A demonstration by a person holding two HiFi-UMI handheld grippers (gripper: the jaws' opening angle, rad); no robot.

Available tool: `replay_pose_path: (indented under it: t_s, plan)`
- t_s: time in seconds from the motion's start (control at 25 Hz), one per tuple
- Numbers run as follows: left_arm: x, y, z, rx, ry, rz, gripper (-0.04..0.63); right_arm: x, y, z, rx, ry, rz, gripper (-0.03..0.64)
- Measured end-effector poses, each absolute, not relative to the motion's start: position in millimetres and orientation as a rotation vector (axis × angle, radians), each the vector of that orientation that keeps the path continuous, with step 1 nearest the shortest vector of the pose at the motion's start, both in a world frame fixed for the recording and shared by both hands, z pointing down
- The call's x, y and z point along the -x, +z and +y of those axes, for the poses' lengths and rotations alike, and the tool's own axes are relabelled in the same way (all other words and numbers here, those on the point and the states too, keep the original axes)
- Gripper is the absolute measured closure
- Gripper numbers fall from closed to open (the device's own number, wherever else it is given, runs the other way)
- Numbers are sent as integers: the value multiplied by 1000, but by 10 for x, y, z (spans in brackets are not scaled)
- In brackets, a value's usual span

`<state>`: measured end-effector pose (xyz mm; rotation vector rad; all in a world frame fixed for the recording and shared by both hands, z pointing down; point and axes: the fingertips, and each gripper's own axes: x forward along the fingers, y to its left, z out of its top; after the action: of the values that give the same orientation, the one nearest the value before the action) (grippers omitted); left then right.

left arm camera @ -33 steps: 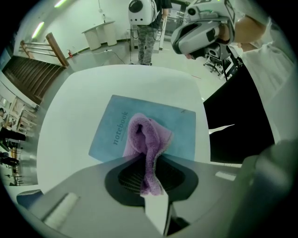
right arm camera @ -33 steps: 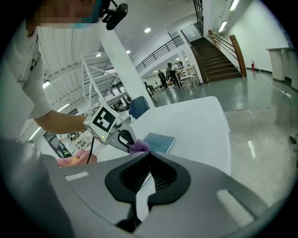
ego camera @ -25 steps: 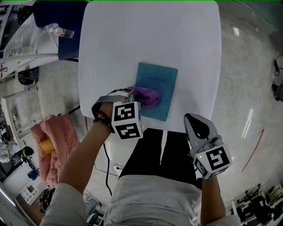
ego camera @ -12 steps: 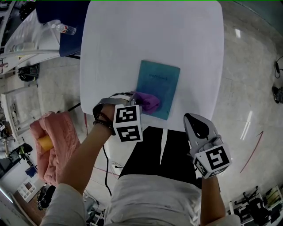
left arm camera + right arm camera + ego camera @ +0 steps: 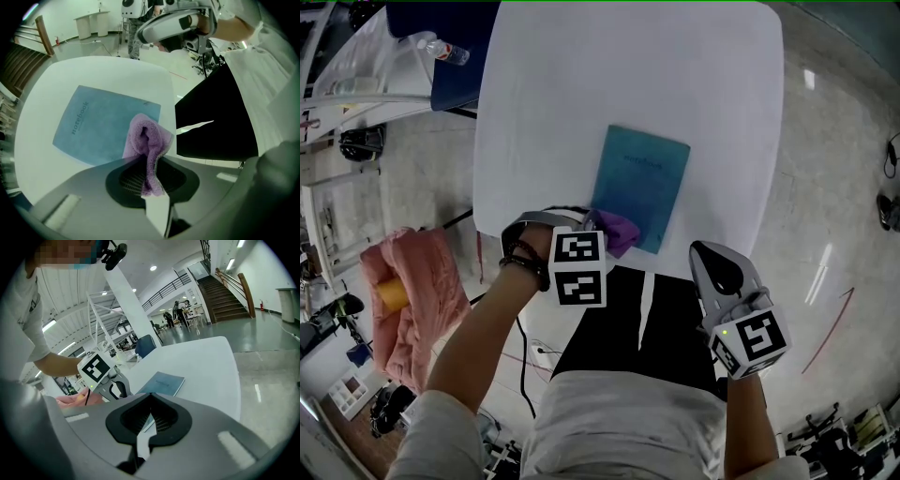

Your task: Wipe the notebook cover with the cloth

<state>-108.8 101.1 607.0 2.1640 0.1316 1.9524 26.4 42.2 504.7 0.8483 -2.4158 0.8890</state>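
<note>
White rounded table (image 5: 581, 84) with a teal rectangular soft-cover notebook (image 5: 644, 183) lying flat, cover up, near the person's edge. Its long axis runs away from the person, the far end leaning slightly right. In the left gripper view the printed title runs along that long axis.

Crumpled purple terry cloth (image 5: 620, 232) sits at the notebook's near-left corner, overlapping the near edge. It seems to rest on the cover, though contact is hard to confirm.

Left gripper (image 5: 592, 225) reaches in from the near-left with the forearm angled up towards the table. Its jaws are clamped on a fold of the cloth (image 5: 149, 140), which bunches out beyond the tips over the notebook (image 5: 93, 124).

Right gripper (image 5: 715, 255) hangs off the table's near edge over the person's lap, nose towards the table. Its jaws are closed together with nothing between them (image 5: 150, 411).
</note>
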Motion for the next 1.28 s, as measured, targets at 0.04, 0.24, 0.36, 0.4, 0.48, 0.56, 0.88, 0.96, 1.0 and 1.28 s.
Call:
replay_pose_path:
  t_s: [0.04,0.24,0.36,0.4,0.48,0.56,0.88,0.96,1.0,1.28]
  plan:
    - [1087,6072,1038,-2160,1948,141,532,-259,5051,428,-844,889,-2416,601]
    - [1087,6062,1134,-2138,1925,180,532,-236,5042,436,-829,885,-2420,601]
    - [1096,6070,1161,-2135,1922,190,532,-220,5049,440,-823,885,-2421,601]
    - [1100,6072,1160,-2136,1920,184,532,-217,5050,440,-822,885,-2421,601]
    - [1102,6070,1153,-2137,1915,171,532,-214,5048,435,-819,884,-2421,601]
    - [1102,6065,1149,-2141,1914,159,532,-215,5042,431,-817,883,-2422,601]
    - [1114,6027,1119,-2196,1917,78,532,-234,5105,421,-830,892,-2413,601]
    - [1114,6014,1104,-2208,1929,68,532,-247,5135,431,-836,899,-2403,601]
    - [1116,6002,1096,-2214,1933,64,532,-249,5131,435,-834,898,-2399,601]
    - [1104,5816,961,-2258,1874,-51,532,-307,5036,372,-824,905,-2394,601]
